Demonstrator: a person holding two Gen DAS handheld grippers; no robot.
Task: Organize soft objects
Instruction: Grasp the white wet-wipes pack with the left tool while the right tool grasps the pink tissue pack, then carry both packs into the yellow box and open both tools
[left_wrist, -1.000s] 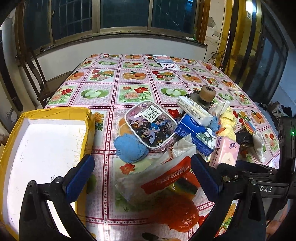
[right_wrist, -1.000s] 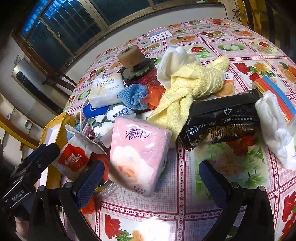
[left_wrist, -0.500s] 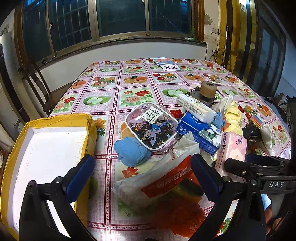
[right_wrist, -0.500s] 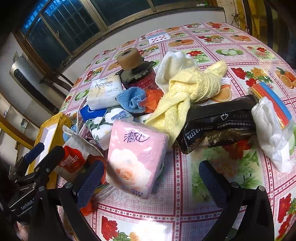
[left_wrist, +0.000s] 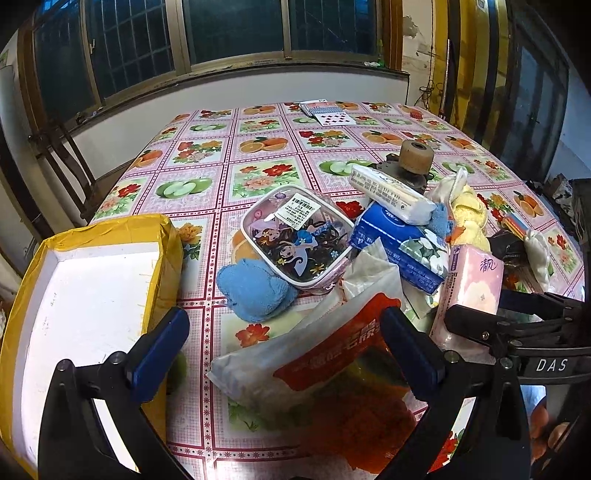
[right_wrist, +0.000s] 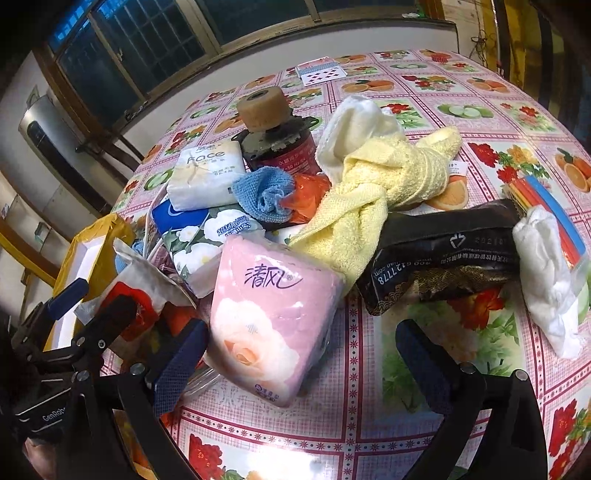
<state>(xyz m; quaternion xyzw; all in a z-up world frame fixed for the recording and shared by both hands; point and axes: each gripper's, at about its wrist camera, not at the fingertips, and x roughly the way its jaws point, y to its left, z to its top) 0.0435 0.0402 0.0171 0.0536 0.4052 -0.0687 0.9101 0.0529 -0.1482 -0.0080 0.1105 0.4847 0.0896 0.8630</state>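
While both claws hang over the flowery table (right_wrist: 369, 417), the right claw (right_wrist: 299, 354) is wide apart, with the pink tissue pack (right_wrist: 269, 325) between its fingers, touching the one at 9 o'clock. "DAS" is on it in the left view. The left claw (left_wrist: 284, 347) gapes over a red-and-white bag (left_wrist: 314, 354). Farther, at 11 o'clock, a white pack (right_wrist: 207, 177) says "Face".

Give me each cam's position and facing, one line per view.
Left wrist: on the left claw, facing across the table past the white tray toward the windows; its own open fingers show.
Right wrist: on the right claw, facing the pile; its open fingers show.
Shared: pink tissue pack; each sees the other claw.
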